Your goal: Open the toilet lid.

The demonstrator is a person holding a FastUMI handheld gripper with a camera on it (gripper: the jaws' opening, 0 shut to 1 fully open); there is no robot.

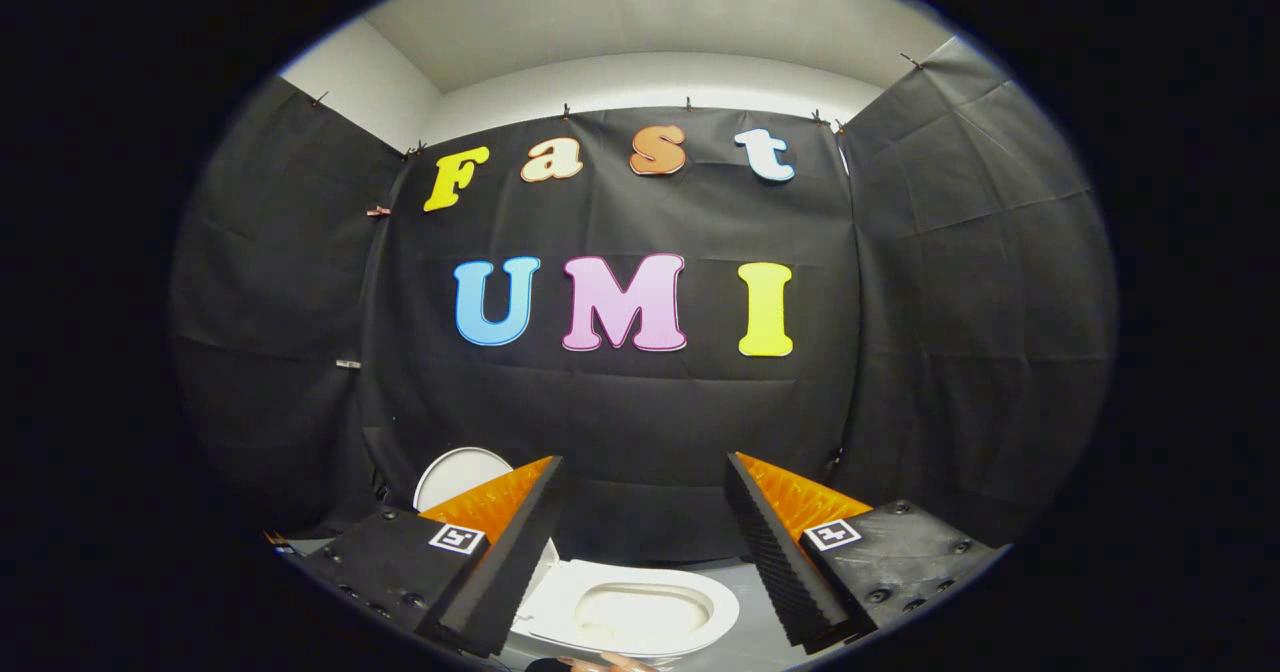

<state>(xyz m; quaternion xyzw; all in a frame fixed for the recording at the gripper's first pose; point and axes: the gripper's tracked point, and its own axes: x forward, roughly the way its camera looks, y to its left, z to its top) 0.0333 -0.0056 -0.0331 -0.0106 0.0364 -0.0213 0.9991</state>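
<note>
Hovering above the toilet (625,617), the gripper (645,532) has its fingers spread wide, holding nothing. The lid (455,474) already stands raised behind the left finger, bowl exposed below and between the fingers; task looks done.

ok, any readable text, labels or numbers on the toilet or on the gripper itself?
On the toilet: none; the bowl and the raised lid are plain white.
On the gripper: no words or numbers. There is a square black-and-white marker tag at the base of each finger; these are patterns, not text.
The gripper is open, with the bowl below and between its fingers.
</note>
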